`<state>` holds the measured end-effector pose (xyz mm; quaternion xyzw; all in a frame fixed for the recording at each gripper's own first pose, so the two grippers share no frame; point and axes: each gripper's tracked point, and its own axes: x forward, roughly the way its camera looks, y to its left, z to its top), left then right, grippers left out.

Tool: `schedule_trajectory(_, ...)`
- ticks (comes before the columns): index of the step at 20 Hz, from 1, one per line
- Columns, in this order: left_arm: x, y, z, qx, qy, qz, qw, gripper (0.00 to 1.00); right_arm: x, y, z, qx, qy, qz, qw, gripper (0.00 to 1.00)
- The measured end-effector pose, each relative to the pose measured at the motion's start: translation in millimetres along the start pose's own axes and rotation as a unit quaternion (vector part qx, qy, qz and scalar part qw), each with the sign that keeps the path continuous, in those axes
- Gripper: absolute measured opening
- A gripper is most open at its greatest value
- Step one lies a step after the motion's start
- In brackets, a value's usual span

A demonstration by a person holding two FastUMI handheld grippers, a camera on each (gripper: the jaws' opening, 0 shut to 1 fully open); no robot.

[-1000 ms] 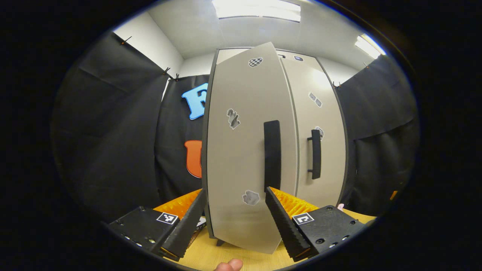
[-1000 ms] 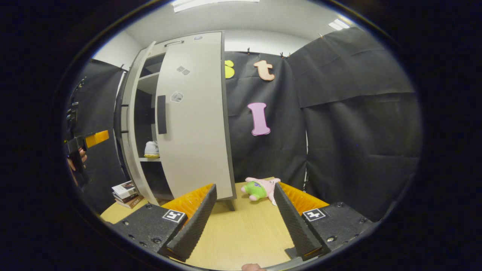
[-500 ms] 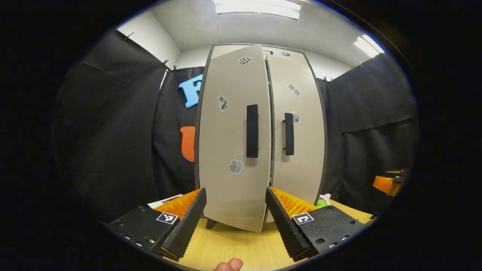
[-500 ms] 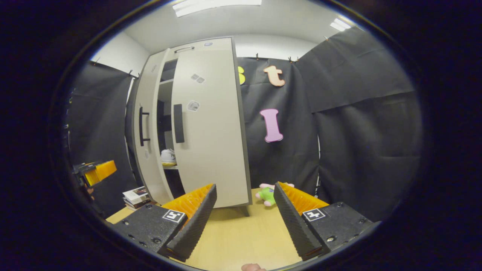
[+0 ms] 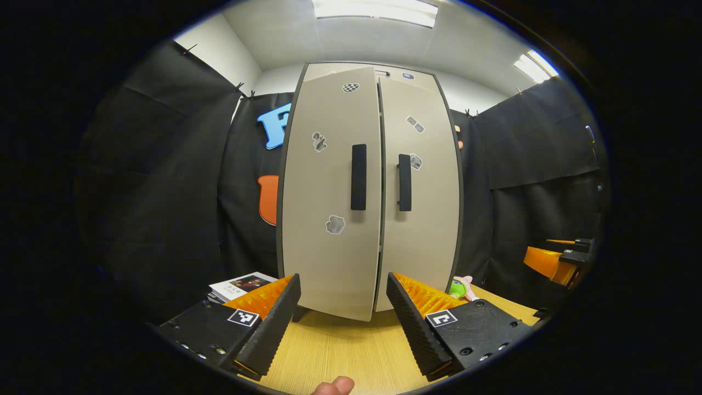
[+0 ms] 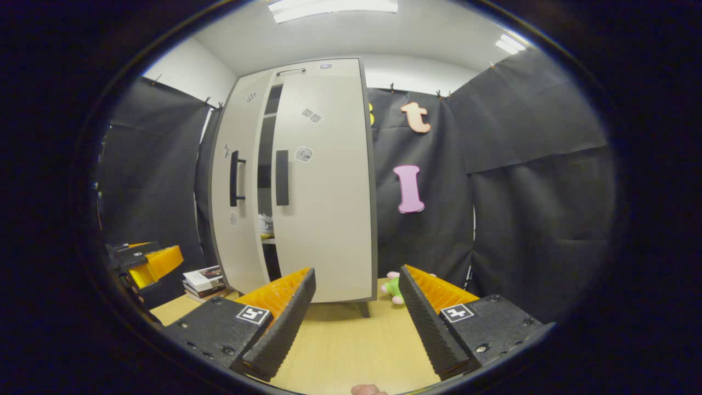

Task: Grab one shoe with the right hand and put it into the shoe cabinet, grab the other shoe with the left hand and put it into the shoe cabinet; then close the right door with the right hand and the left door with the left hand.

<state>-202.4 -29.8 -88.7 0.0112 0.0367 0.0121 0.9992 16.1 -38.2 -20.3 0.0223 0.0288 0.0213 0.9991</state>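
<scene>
Both doors swung nearly shut since a second ago, but the left door (image 6: 237, 181) stays ajar with a shoe (image 6: 266, 222) peeking through, so I'd nudge it flush using the left gripper (image 5: 343, 321), both grippers' jaws spread empty.

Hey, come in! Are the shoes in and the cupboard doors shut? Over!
Both grippers open, empty. Shoe inside cabinet. Left door ajar, gap showing. Nothing in the way.

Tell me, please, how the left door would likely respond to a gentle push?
The left door stands slightly ajar, so it should probably swing shut easily. It looks like a stiff flat panel, unlikely to flex. The cabinet seems tall on small feet, so push softly.
</scene>
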Motion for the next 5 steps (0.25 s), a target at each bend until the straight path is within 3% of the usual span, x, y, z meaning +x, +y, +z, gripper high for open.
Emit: schedule_trajectory(5,-0.9,-2.3,9.4,0.001,-0.018,-0.004,1.000,0.95,-0.9,-0.6,6.7,-0.009,-0.008,-0.002,1.000,0.98)
